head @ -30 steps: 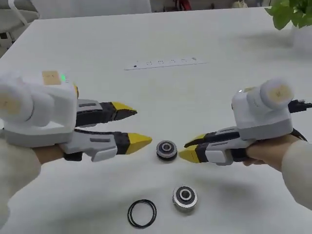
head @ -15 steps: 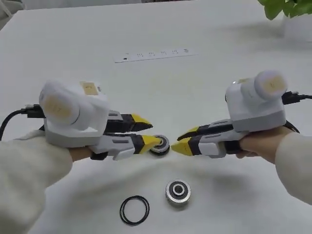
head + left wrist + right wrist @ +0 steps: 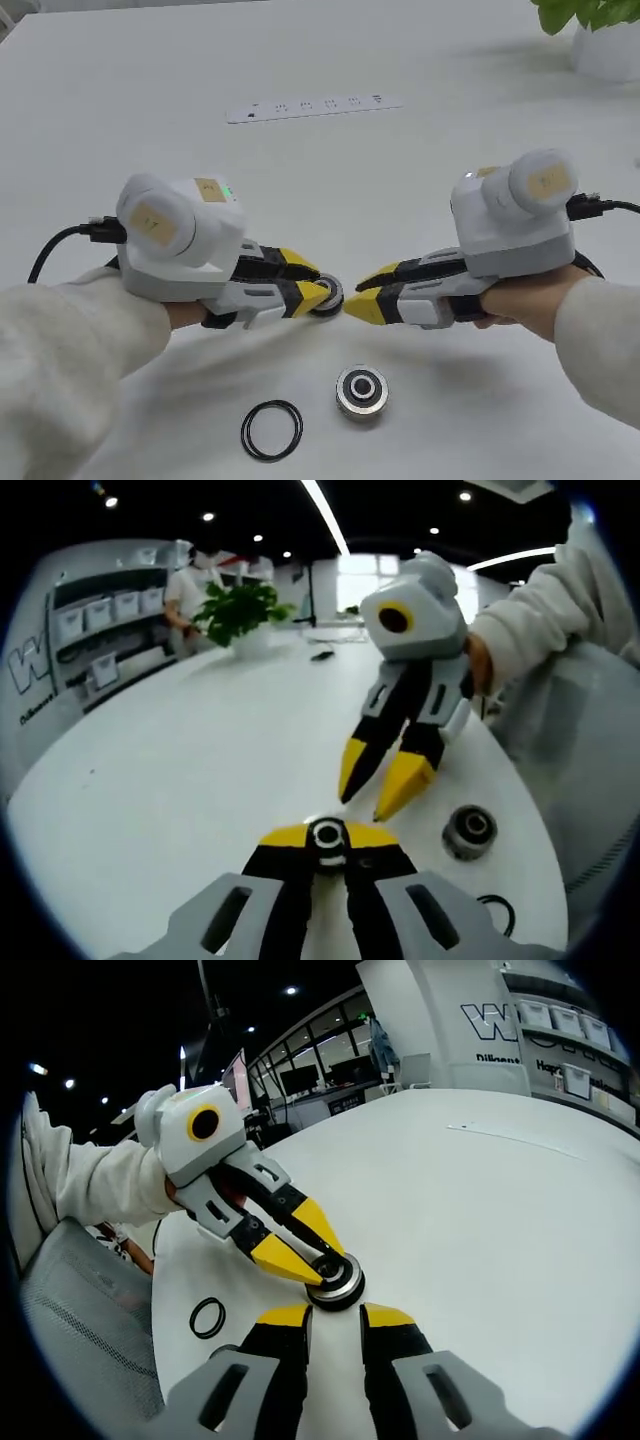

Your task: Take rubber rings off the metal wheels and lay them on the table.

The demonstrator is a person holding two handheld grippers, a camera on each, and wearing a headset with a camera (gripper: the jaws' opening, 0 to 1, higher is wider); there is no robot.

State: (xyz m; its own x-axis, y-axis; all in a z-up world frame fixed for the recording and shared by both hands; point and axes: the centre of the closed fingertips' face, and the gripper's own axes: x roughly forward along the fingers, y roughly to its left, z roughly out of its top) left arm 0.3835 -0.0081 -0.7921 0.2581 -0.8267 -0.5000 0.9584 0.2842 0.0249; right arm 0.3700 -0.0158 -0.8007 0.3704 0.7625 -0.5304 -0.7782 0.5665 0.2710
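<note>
Writing: a wall sign (image 3: 487,1020) in the right gripper view bears a large "W". The line beneath it is too blurred to read. Tan stickers on both gripper housings carry marks too small to make out.

The left gripper (image 3: 318,283) has its fingers clamped on a metal wheel (image 3: 333,294) that rests on the white worktop (image 3: 430,160). The fingers cover most of the wheel, so it cannot be told whether its rubber ring is fitted.

The right gripper (image 3: 354,296) has its fingers narrowly apart and holds nothing. Its tips are just beside that wheel.

A second wheel (image 3: 362,390) lies flat nearer the person, and a loose rubber ring (image 3: 271,431) lies just beside it.

A power strip (image 3: 313,107) lies well beyond. A potted plant (image 3: 585,15) is cut off at the frame corner.
</note>
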